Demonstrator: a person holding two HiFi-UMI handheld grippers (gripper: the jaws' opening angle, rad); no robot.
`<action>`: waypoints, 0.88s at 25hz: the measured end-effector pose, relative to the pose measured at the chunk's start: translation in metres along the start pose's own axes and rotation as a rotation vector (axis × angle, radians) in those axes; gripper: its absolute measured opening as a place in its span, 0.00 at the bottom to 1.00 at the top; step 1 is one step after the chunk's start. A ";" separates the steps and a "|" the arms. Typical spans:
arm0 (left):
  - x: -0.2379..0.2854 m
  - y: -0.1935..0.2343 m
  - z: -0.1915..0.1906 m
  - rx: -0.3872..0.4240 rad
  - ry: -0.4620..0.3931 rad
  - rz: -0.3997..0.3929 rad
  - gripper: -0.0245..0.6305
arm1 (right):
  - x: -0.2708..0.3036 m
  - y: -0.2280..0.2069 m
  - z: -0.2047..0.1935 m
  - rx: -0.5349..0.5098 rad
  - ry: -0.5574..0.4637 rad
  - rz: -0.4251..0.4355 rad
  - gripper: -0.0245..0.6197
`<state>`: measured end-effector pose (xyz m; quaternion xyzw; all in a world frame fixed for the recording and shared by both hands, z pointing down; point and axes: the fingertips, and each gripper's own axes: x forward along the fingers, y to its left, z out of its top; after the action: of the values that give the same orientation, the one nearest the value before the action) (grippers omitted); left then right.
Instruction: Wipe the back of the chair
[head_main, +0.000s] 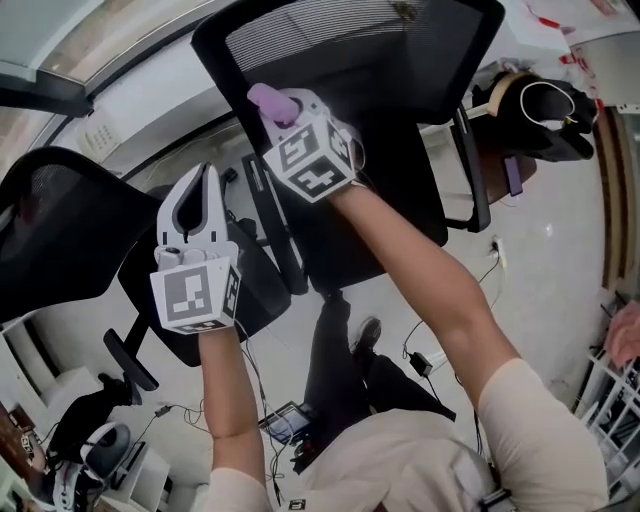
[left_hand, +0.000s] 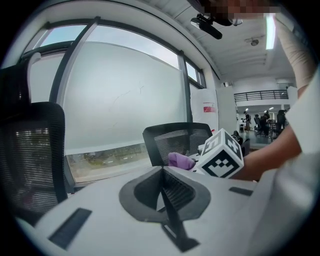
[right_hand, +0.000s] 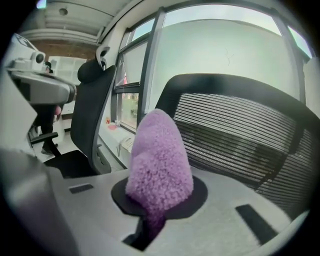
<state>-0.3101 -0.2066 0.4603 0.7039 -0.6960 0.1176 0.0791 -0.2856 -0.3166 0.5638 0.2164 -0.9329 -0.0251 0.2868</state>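
Right gripper (head_main: 292, 108): jaws clamped on a purple cloth (right_hand: 160, 160), which bulges out past the jaw tips. The chair back (right_hand: 240, 135), black mesh, stands just ahead of these jaws and to their right. The head view puts the cloth over the mesh's left part. Contact between cloth and mesh: cannot tell.

Left gripper (head_main: 208, 175): jaws together, nothing between them. It is held lower and left of the right jaws, apart from the chair back. A second chair (head_main: 60, 230) stands left of the left jaws.
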 end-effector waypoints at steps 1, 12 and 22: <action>0.003 -0.003 0.001 0.001 0.000 -0.005 0.05 | 0.000 -0.001 0.000 -0.004 0.002 0.005 0.07; 0.063 -0.078 0.016 0.044 -0.001 -0.164 0.05 | -0.061 -0.160 -0.109 0.114 0.131 -0.206 0.07; 0.087 -0.138 0.018 0.064 0.000 -0.274 0.05 | -0.165 -0.294 -0.192 0.311 0.221 -0.489 0.07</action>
<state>-0.1715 -0.2922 0.4742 0.7946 -0.5892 0.1278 0.0718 0.0562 -0.4989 0.5875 0.4770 -0.8090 0.0736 0.3354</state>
